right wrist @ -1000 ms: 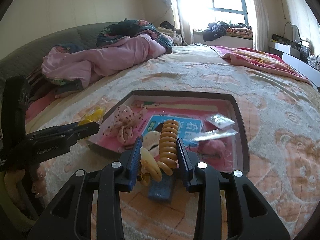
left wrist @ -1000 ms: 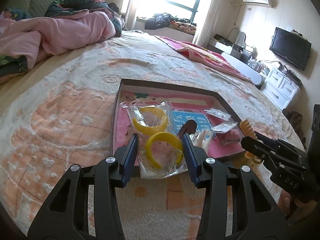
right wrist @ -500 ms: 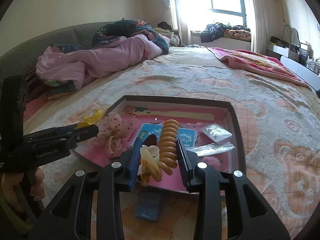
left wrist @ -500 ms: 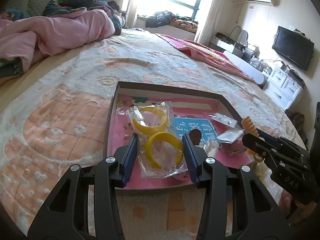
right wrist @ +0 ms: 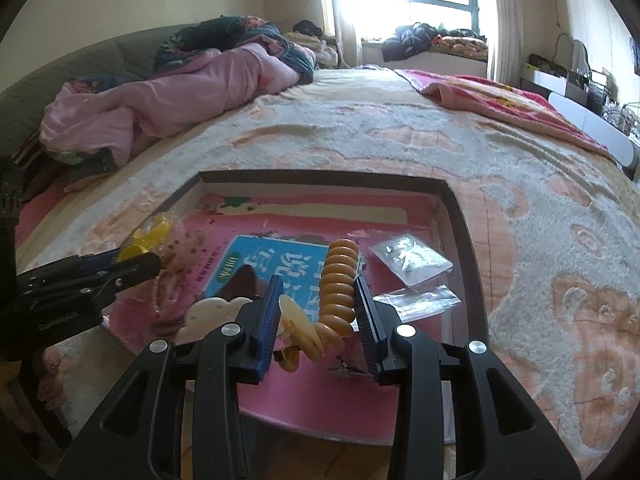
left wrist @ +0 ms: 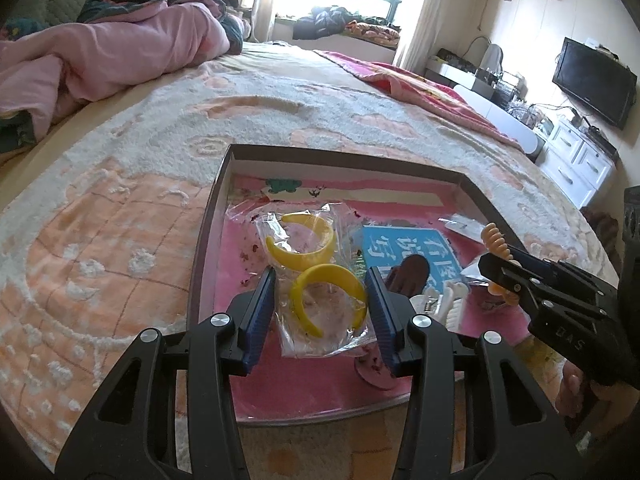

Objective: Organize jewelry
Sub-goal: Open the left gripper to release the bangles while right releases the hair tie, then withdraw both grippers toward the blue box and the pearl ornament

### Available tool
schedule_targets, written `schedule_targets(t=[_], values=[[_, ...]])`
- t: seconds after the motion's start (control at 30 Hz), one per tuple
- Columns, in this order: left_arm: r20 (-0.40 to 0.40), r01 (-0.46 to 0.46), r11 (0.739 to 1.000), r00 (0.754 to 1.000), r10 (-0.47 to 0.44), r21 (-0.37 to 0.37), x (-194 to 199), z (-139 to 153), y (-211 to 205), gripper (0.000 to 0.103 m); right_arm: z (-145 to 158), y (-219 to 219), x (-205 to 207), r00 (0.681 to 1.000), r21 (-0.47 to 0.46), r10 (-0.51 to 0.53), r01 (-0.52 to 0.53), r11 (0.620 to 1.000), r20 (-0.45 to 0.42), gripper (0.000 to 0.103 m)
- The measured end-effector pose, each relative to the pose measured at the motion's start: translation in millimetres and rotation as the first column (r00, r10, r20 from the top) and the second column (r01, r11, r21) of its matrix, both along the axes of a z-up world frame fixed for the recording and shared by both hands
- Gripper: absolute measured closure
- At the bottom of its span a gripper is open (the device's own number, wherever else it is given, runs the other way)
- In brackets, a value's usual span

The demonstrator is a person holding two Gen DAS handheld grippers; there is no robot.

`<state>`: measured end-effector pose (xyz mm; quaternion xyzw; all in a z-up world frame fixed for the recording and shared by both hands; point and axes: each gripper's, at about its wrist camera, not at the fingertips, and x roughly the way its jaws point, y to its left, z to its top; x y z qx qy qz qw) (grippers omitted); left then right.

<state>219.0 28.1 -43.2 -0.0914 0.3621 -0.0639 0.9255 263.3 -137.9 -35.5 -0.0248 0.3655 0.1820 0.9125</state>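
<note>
A shallow dark-rimmed tray (left wrist: 340,158) with a pink floor lies on the bed. My left gripper (left wrist: 322,294) is shut on a clear bag holding two yellow bangles (left wrist: 328,292) and hangs over the tray's near left part. My right gripper (right wrist: 318,304) is shut on an orange bead bracelet (right wrist: 338,284) with cream discs and hangs over the tray (right wrist: 456,216). In the left wrist view the right gripper (left wrist: 504,268) stands at the right with the bracelet (left wrist: 496,240) sticking up.
In the tray lie a blue booklet (right wrist: 272,264), small clear packets (right wrist: 408,260), a brown piece (left wrist: 412,270) and white pieces (left wrist: 448,300). A pink quilt (left wrist: 100,52) is heaped at the far left. A red blanket (right wrist: 500,100) lies far right.
Both grippers have moved forward over the tray with their loads still held. The tray now fills more of each view.
</note>
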Motion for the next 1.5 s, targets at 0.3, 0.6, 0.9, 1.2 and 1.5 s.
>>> schedule_targets(t=[0.3,0.6,0.9,1.2,1.5], values=[[-0.008,0.007,1.0,1.0,-0.007,0.027,1.6,-5.1,-1.8,0.063,-1.2,-5.2,-2.0,1.0,0.019,-0.012,0.012,1.0,-0.008,0.054],[0.031,0.03,0.999,0.999,-0.031,0.04,-8.9,3.8,-9.1,0.037,16.0,-20.9,-21.7,0.999,0.06,-0.032,0.03,0.998,0.042,0.035],[0.09,0.038,0.998,0.995,-0.042,0.048,-28.0,19.5,-16.5,0.019,34.9,-40.5,-45.4,0.994,0.081,-0.057,0.049,0.996,0.095,0.031],[0.116,0.065,0.996,0.991,-0.072,0.06,-50.1,26.2,-29.0,0.012,34.4,-59.8,-66.4,0.993,0.078,-0.067,0.059,0.995,0.098,0.031],[0.079,0.119,0.989,0.989,-0.126,0.092,-70.8,14.3,-45.5,0.012,15.2,-74.7,-83.3,0.996,0.053,-0.066,0.063,0.997,0.058,0.031]])
